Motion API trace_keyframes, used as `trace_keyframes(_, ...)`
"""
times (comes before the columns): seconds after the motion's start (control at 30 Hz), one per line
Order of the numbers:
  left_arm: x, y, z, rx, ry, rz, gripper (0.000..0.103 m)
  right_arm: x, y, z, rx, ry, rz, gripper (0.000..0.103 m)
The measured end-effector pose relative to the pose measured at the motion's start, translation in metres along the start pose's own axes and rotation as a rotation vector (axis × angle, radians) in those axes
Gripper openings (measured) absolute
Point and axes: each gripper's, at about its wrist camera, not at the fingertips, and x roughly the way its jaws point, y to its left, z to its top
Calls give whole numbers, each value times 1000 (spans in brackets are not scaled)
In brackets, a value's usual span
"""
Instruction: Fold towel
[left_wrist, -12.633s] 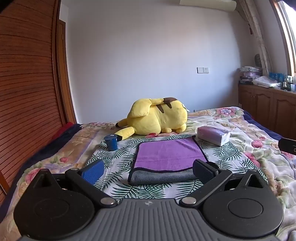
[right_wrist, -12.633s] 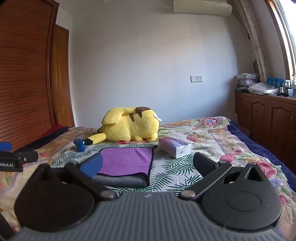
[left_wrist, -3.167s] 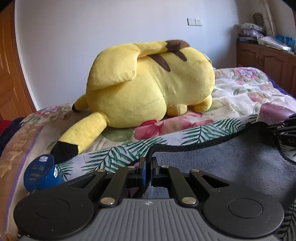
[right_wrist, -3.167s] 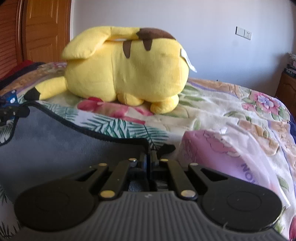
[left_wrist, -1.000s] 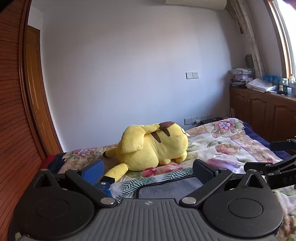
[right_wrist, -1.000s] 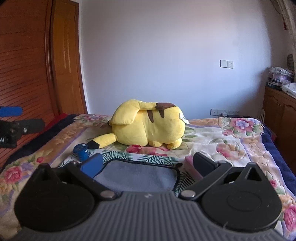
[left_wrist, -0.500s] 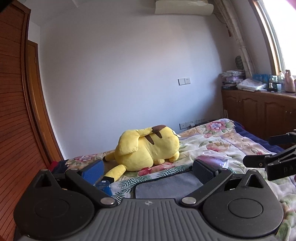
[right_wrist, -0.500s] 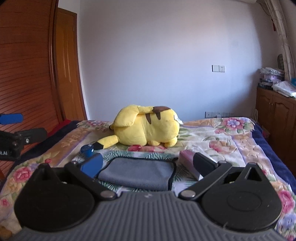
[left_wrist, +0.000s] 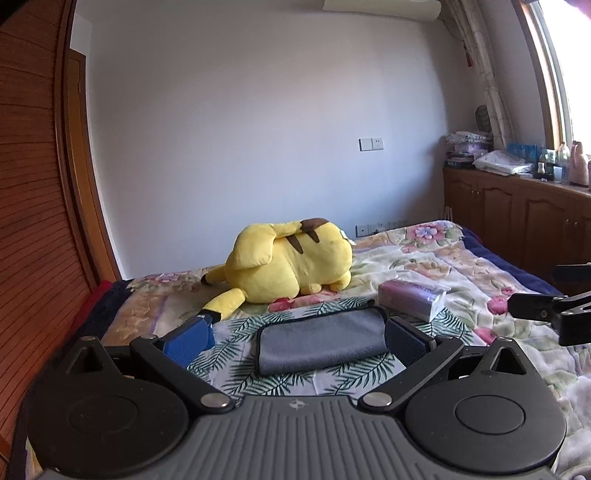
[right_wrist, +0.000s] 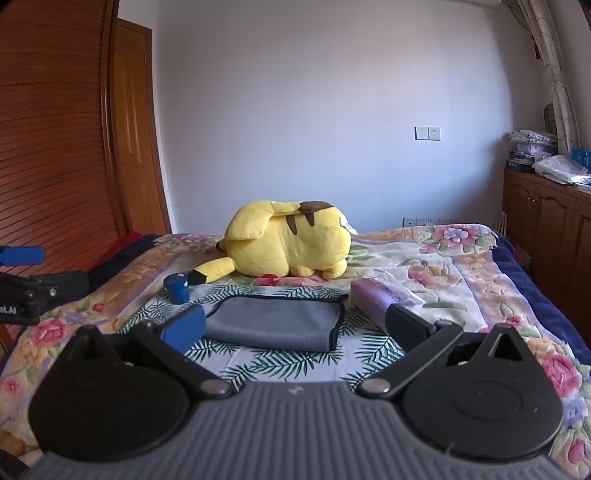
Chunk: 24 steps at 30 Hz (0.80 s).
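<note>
The towel (left_wrist: 319, 339) lies folded on the leaf-print cloth on the bed, grey side up with a black hem; it also shows in the right wrist view (right_wrist: 275, 326). My left gripper (left_wrist: 297, 338) is open and empty, held back from the towel's near edge. My right gripper (right_wrist: 293, 326) is open and empty too, at about the same distance. The right gripper shows at the right edge of the left wrist view (left_wrist: 554, 310); the left gripper shows at the left edge of the right wrist view (right_wrist: 33, 288).
A yellow plush toy (left_wrist: 291, 264) lies behind the towel. A purple tissue pack (left_wrist: 412, 297) sits right of it, a small blue cup (right_wrist: 177, 288) to its left. A wooden wardrobe (right_wrist: 55, 147) stands left, cabinets (left_wrist: 517, 218) right.
Both grippers have pulled back and away from the towel, so more of the bed shows. The towel lies where it was released, grey side up.
</note>
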Motion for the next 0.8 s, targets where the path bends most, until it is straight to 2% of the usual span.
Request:
trace_keyframes(0.43, -3, -7, -27, -51, 42, 28, 103, -17, 9, -32, -53, -21, -15, 103)
trace_keyframes(0.8, 0, -28, -52, -26, 63, 18, 103, -10, -9, -66, 18, 11, -33, 103)
